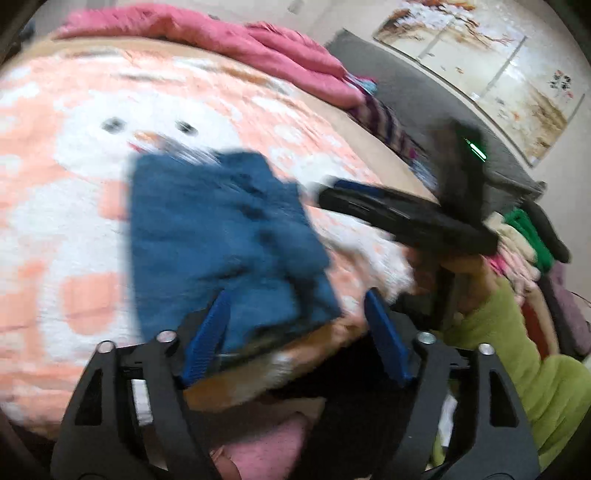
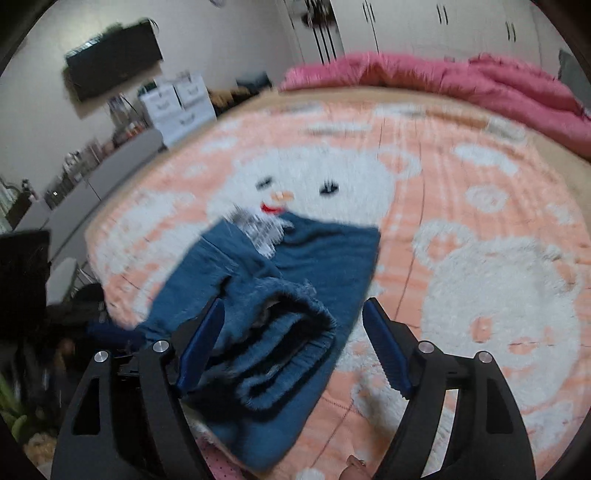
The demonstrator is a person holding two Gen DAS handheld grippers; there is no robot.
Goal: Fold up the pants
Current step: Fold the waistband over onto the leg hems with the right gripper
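Blue denim pants point(image 1: 221, 236) lie folded in a rough rectangle on a peach and white snowman blanket point(image 1: 55, 221) spread over a bed. My left gripper point(image 1: 297, 295) hangs at their near edge, jaws wide; the left pad overlaps the cloth and the right pad is off it. In the right wrist view the pants point(image 2: 332, 258) show frayed leg hems point(image 2: 291, 332) piled between the spread jaws of my right gripper point(image 2: 293, 306), with no pad pressing on them. The right gripper point(image 1: 406, 218) also shows blurred in the left wrist view, held by a hand in a green sleeve point(image 1: 517, 350).
A pink quilt point(image 1: 221, 33) is bunched along the far side of the bed. A pile of mixed clothes point(image 1: 524, 240) lies at the right by a dark headboard point(image 1: 406, 85). A wall TV point(image 2: 114, 59) and white drawers point(image 2: 177, 107) stand beyond the bed's left side.
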